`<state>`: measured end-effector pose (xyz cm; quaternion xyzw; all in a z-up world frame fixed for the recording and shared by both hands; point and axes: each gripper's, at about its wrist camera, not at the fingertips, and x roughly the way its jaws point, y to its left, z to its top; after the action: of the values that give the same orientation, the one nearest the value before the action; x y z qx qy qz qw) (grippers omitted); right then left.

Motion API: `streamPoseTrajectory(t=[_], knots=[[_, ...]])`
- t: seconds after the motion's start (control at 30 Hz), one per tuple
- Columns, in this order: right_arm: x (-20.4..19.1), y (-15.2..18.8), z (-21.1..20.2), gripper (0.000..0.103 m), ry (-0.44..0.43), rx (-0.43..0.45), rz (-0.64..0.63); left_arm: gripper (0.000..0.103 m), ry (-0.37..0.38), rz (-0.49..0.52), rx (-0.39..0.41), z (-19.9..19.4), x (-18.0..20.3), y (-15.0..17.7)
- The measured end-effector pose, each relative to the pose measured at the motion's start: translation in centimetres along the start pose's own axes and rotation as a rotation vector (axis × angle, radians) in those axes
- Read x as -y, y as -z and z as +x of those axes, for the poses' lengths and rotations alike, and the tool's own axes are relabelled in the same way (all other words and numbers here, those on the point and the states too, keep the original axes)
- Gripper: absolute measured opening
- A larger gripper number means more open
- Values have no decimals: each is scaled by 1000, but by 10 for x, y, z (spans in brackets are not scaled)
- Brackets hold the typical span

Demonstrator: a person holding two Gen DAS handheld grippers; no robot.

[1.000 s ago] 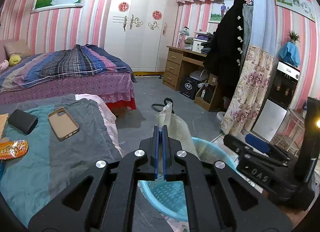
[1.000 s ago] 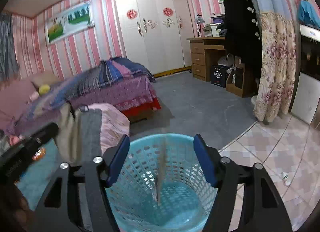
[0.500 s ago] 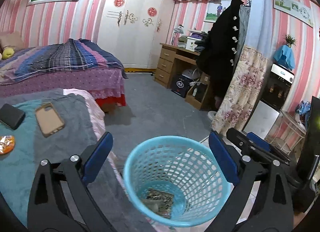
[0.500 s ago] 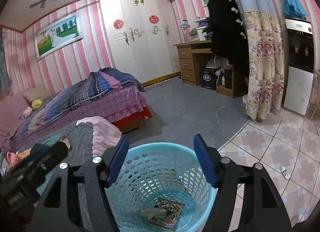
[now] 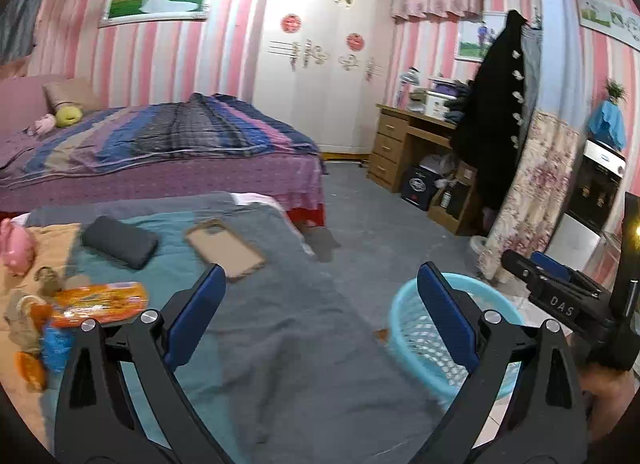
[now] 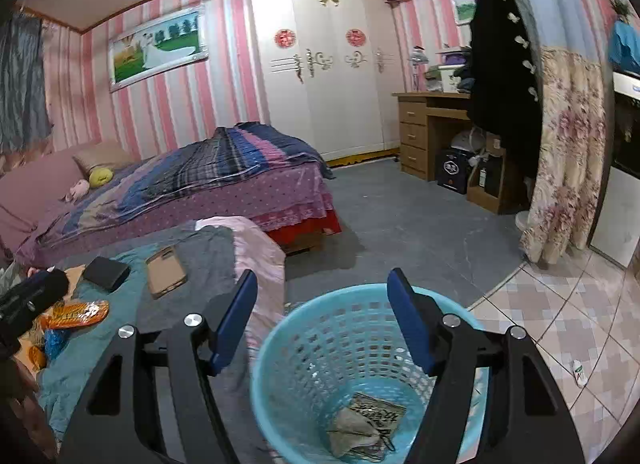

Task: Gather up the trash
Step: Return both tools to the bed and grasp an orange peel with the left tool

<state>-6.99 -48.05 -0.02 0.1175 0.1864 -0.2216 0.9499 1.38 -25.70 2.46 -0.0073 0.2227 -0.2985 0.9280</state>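
A light blue plastic basket (image 6: 320, 328) stands on the floor by the low bed, with crumpled paper trash (image 6: 366, 424) at its bottom; it also shows in the left wrist view (image 5: 408, 312). My right gripper (image 6: 322, 320) is open and empty above the basket. My left gripper (image 5: 320, 320) is open and empty over the grey-teal blanket (image 5: 280, 344). An orange snack wrapper (image 5: 100, 302) and other small wrappers (image 5: 44, 340) lie at the blanket's left; the orange wrapper also shows in the right wrist view (image 6: 78, 314).
A phone in a tan case (image 5: 224, 248) and a dark pouch (image 5: 118, 242) lie on the blanket. A pink toy (image 5: 16, 248) sits at far left. Behind are a purple bed (image 5: 160, 151), wardrobe (image 5: 320, 75), desk (image 5: 412, 147) and floral curtain (image 5: 528, 191).
My left gripper opened and let the paper fall into the basket, then swung left over the blanket. My right gripper stayed open above the basket, rising a little.
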Motion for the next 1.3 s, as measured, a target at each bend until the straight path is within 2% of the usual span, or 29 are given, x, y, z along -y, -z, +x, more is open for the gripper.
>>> streamPoseTrajectory(t=[0.27,0.37,0.43,0.67,0.8,0.9,0.97,1.03,1.1,1.2,1.23,1.3], knots=[[-62,3,3,72,-88,-3,-83,94,-184,-64,32,-30,-86,2],[-96,7,3,72,-161,-10,-111,95,-276,-113,38,-39,-122,14],[-110,8,3,72,-199,-16,-122,95,-307,-148,2,-44,-148,21],[-185,3,6,74,-362,-62,-154,95,-439,-151,10,-73,-211,27],[-235,-13,7,75,-440,-73,-206,95,-501,-201,-7,-90,-256,36],[-256,-13,16,78,-490,-84,-215,96,-519,-240,-34,-94,-282,45],[-262,10,24,78,-516,-95,-223,96,-526,-234,-60,-92,-292,52],[-271,26,36,78,-532,-158,-243,96,-502,-223,-110,-83,-299,61],[-276,38,47,78,-547,-215,-227,96,-455,-204,-155,-71,-299,68],[-289,44,56,78,-573,-255,-230,96,-451,-162,-215,-57,-287,81],[-293,45,53,78,-576,-248,-251,94,-448,-154,-237,-53,-284,85],[-296,46,50,78,-578,-238,-268,85,-431,-132,-296,-42,-280,94]])
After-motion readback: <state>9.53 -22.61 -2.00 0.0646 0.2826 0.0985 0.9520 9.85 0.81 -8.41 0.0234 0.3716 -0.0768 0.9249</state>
